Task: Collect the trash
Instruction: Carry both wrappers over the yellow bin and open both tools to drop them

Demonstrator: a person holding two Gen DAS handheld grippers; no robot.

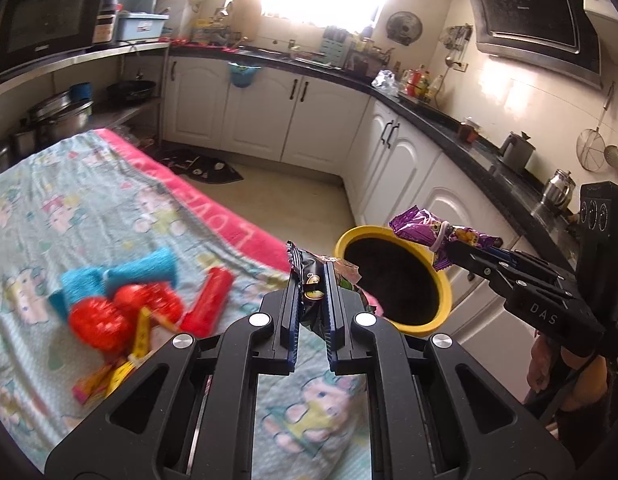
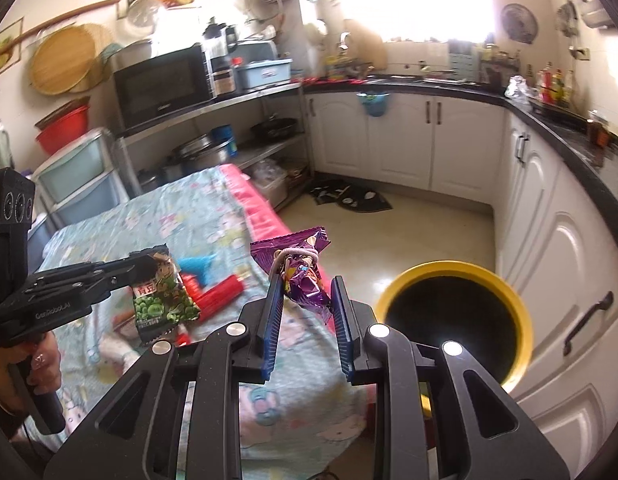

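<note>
My left gripper (image 1: pixel 312 280) is shut on a green pea snack packet (image 1: pixel 314 292), held above the table's right edge; the packet also shows in the right wrist view (image 2: pixel 161 296). My right gripper (image 2: pixel 307 292) is shut on a crumpled purple wrapper (image 2: pixel 299 268) tied with a hair band. In the left wrist view the purple wrapper (image 1: pixel 425 232) hangs over the rim of the yellow bin (image 1: pixel 445 300). The bin (image 2: pixel 521 344) stands on the floor beside the table, its mouth open and dark.
The table wears a pastel cartoon cloth (image 1: pixel 69 208) with a pink edge. On it lie red balls (image 1: pixel 121 312), a red tube (image 1: pixel 209 300), blue cloth pieces (image 1: pixel 121 276) and yellow items (image 1: pixel 121 364). White cabinets (image 2: pixel 569 264) stand close behind the bin.
</note>
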